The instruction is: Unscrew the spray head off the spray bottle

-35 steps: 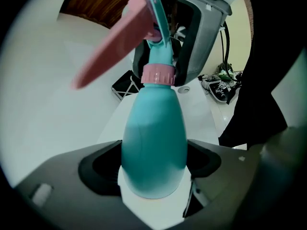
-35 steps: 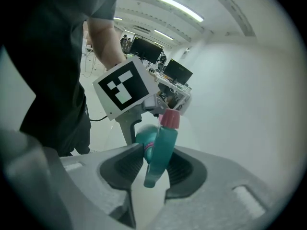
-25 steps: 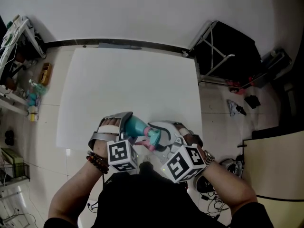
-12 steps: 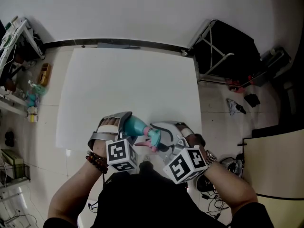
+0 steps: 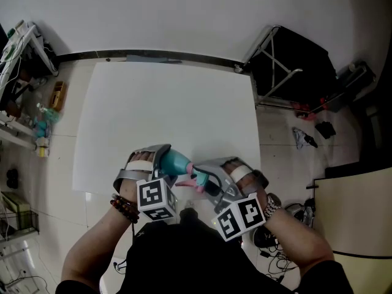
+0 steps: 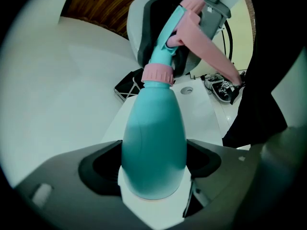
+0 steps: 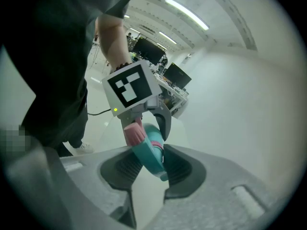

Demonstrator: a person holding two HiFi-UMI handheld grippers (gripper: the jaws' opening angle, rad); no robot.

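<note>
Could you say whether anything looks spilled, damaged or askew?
Nothing stands out: the left gripper holds the spray bottle, its spray head still attached; the jaws of the right gripper have just closed onto it. No spill.

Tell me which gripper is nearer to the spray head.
Right. The right gripper has just closed its jaws on the spray head; the left gripper holds the bottle body.

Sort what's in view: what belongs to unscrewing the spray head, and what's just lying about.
In the job:
- teal spray bottle, clamped in the left gripper
- its pink-and-teal spray head, between the jaws of the right gripper, which have just been closing on it
- white table beneath

Lying about:
- black folding stand
- shelf clutter at the left
- cables on the floor
</note>
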